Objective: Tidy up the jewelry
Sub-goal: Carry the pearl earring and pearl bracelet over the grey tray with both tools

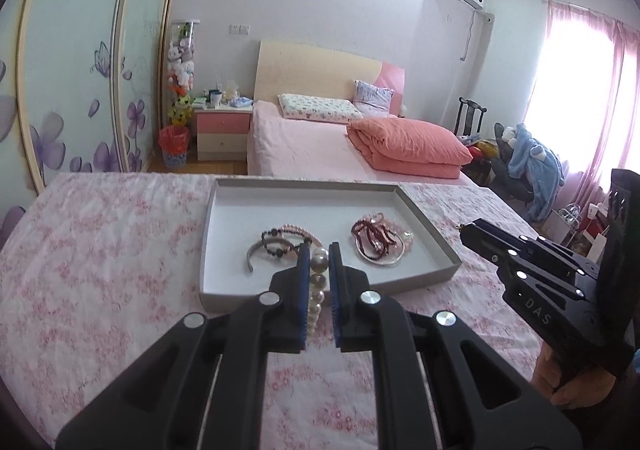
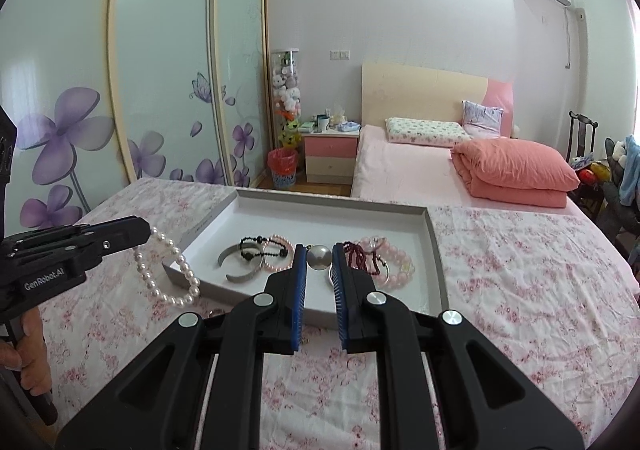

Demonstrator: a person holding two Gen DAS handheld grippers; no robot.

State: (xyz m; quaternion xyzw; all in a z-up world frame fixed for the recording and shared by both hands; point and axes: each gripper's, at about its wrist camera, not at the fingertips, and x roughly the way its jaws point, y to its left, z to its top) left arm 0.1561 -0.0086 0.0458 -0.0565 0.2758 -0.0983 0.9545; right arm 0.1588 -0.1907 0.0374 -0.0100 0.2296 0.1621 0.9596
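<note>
In the left wrist view, my left hand-held gripper (image 1: 319, 256) is pinching a white pearl bracelet (image 1: 317, 290) between its blue pads. The bracelet hangs over the near edge of the grey tray (image 1: 430, 228), which lies on the worktop (image 1: 100, 270) with a pink flowered cloth. Inside the tray, to the left, I see a silver bangle (image 1: 253, 256) with a dark bead bracelet (image 1: 280, 240) on it, and to the right a small glass dish (image 1: 382, 256) with dark red beads (image 1: 372, 236). My right hand-held gripper (image 1: 466, 230) is at the right side, near the tray's right edge; from here I cannot tell how its fingers stand.

In the right wrist view, the right hand-held gripper (image 2: 319, 258) is pinching a round silver pendant (image 2: 319, 257) over the near part of the tray (image 2: 434, 250). Pink bead bracelets (image 2: 394, 262) lie just to the right of it, and the silver bangle (image 2: 236, 266) to the left. At the left, the left hand-held gripper (image 2: 146, 234) holds the pearl bracelet (image 2: 168, 274) in the air, beside the tray's left near corner.

I think the step in hand is to bring both pieces into the tray. The next move calls for lowering each piece on a bare part of the tray floor, apart from the other jewelry, and then opening the fingers slowly so that the pearls do not catch on the tray wall.
</note>
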